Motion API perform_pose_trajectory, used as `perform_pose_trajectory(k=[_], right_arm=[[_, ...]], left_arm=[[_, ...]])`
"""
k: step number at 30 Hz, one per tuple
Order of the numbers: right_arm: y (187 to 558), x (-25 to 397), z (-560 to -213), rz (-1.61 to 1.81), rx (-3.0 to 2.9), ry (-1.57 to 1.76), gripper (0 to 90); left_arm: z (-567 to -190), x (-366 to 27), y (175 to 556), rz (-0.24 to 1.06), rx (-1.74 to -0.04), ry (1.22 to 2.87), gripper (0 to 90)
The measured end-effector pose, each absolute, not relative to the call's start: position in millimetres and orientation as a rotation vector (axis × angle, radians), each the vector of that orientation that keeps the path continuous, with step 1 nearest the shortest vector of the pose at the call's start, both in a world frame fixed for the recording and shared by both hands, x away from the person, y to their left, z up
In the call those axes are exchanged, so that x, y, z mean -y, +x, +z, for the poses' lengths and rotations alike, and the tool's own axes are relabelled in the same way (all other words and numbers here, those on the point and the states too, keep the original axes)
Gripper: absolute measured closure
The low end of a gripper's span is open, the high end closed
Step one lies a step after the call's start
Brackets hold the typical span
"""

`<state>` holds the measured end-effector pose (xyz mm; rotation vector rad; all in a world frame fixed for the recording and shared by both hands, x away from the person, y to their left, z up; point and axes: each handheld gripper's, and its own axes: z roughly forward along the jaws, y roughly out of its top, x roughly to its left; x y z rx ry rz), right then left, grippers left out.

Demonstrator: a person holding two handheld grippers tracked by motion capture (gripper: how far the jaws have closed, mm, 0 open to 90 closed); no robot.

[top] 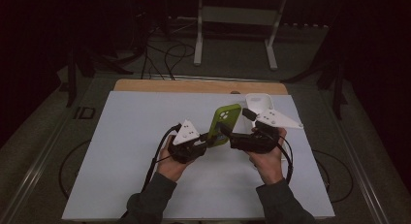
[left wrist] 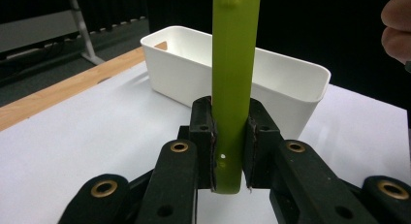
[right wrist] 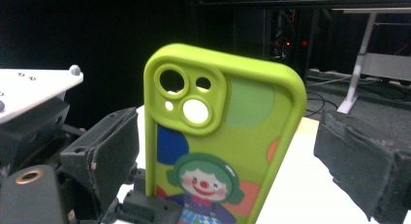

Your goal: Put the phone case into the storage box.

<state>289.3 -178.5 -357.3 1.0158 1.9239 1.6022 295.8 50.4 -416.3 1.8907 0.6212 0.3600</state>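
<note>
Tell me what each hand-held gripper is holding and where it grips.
The left hand-held gripper clamps the green phone case at its bottom end, across front and back. The right hand-held gripper is open, its jaws flanking the case without gripping.

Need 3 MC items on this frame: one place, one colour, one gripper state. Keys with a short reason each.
1. Where is the white bin?
A. far right of the table
B. near left corner
C. on the floor

2. What colour is the phone case?
A. red
B. lime green
C. black

3. How does the left gripper stand?
A. open, apart from the case
B. shut on the case's edge
C. resting in the bin

Key: 1 A, the high view shows it beyond the right gripper. 2 B, green throughout. 3 B, both pads press the case.
</note>
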Motion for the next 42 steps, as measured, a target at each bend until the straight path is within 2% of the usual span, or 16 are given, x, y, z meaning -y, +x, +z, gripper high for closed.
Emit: perform_pose_trajectory(k=[29,35,42], right_arm=[[292,155,-360,1.575,-1.717,1.186,8.4],[293,153,-361,1.567,-1.717,1.197,13.4],[295,154,-363,1.56,-1.715,1.226,14.3]], left_arm=[[-420,-40,291,0.402,-0.666,1.858,78.0],[-421,-38,291,0.396,-0.664,1.862,78.0],[-423,-35,291,0.402,-0.671,1.868,77.9]])
